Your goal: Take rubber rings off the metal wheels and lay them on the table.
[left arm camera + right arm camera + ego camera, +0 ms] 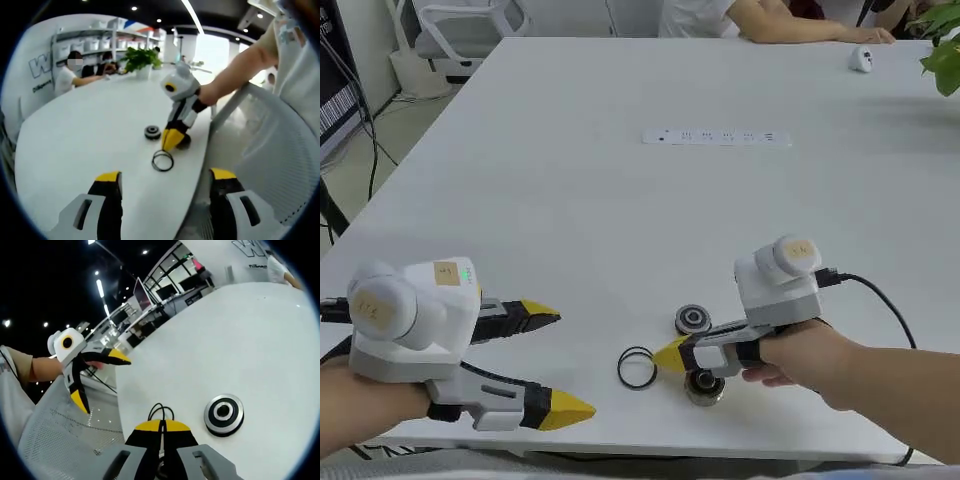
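Right tool (667, 356) was closed, tips at the edge of a rubber ring (637, 368) lying flat on the tabletop (620, 200); pinch unclear. Left tool (570, 362) gaped wide, empty. A metal wheel (693, 320) sat nearby, a second wheel (704, 388) under the right tool. Probably ring laydown; next, brace a wheel and peel.

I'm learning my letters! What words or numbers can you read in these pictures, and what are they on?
"W": big letter on the wall; the rest is hidden.
Small print under it: blurred.
Marks on the power strip: too small to read.
Tan sticker on the left gripper: too small to read.
Tan sticker on the right gripper: too small to read.
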Action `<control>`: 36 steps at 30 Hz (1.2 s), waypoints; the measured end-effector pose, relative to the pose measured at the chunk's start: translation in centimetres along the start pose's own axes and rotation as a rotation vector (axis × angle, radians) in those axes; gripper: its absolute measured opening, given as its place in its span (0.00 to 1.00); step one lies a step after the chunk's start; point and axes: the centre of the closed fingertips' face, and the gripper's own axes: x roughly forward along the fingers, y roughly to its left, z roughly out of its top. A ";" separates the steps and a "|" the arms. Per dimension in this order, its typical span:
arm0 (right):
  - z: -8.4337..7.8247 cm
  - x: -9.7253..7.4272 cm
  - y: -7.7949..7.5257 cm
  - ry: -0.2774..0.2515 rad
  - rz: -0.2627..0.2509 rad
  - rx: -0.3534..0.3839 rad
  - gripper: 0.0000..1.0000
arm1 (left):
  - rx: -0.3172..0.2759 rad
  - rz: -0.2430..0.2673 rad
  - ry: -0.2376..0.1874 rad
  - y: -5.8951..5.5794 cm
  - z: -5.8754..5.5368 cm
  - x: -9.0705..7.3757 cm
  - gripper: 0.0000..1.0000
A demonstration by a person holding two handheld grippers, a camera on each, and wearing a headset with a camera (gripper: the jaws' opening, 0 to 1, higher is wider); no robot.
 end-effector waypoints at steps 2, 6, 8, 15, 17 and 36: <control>0.0 0.0 0.0 0.000 -0.002 -0.002 0.00 | -0.001 0.000 0.002 0.0 -0.1 0.0 0.71; 0.0 0.1 -0.2 -0.001 -0.012 -0.008 0.00 | -0.005 -0.003 0.005 0.0 -0.2 0.0 0.71; -0.1 0.1 -0.3 0.001 -0.013 -0.010 0.00 | -0.008 -0.004 0.008 -0.1 -0.3 0.0 0.71; -0.1 0.3 -0.5 -0.002 -0.026 -0.030 0.00 | -0.008 -0.003 0.010 -0.1 -0.4 0.0 0.71; 0.0 0.2 -0.6 -0.006 -0.030 -0.028 0.00 | -0.008 -0.001 0.010 0.0 -0.4 0.0 0.71; 0.2 0.2 -0.8 -0.022 -0.049 -0.037 0.06 | -0.011 -0.001 0.014 0.0 -0.6 0.0 0.70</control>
